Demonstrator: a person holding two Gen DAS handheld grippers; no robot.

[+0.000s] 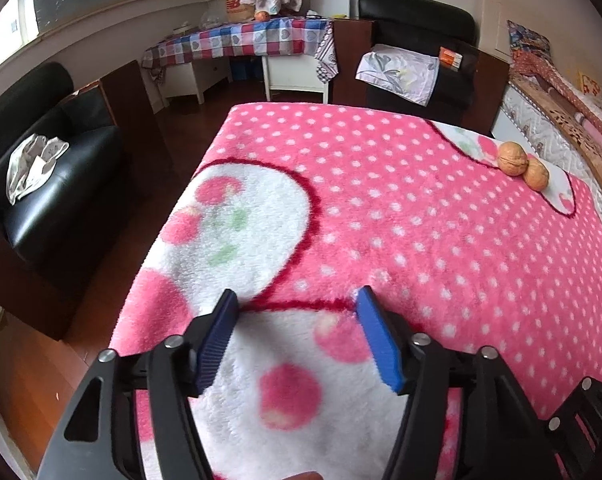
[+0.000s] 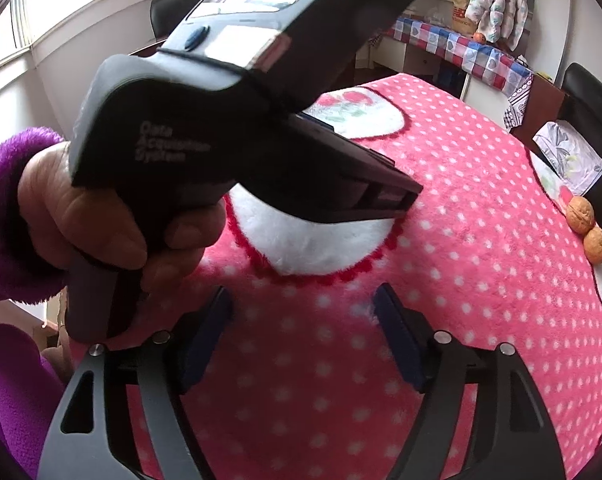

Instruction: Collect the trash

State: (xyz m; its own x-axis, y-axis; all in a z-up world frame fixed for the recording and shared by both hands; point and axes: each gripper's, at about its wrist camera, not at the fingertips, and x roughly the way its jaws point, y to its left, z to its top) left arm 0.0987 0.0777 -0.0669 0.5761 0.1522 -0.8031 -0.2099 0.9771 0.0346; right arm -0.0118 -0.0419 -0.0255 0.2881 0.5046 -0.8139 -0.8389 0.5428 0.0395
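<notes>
Two brown walnuts (image 1: 522,165) lie side by side at the far right edge of a table covered with a pink polka-dot blanket (image 1: 381,208). They also show in the right wrist view (image 2: 587,228). My left gripper (image 1: 297,300) is open and empty, low over the near part of the blanket. My right gripper (image 2: 303,298) is open and empty, just behind the left gripper's black body (image 2: 237,92), which a hand in a purple sleeve holds. Both grippers are far from the walnuts.
A black armchair (image 1: 49,184) with a crumpled cloth stands left of the table. Another black chair (image 1: 417,52) with a folded cloth is behind it. A desk with a checked cloth (image 1: 241,40) lines the back wall. A bed (image 1: 561,120) runs along the right.
</notes>
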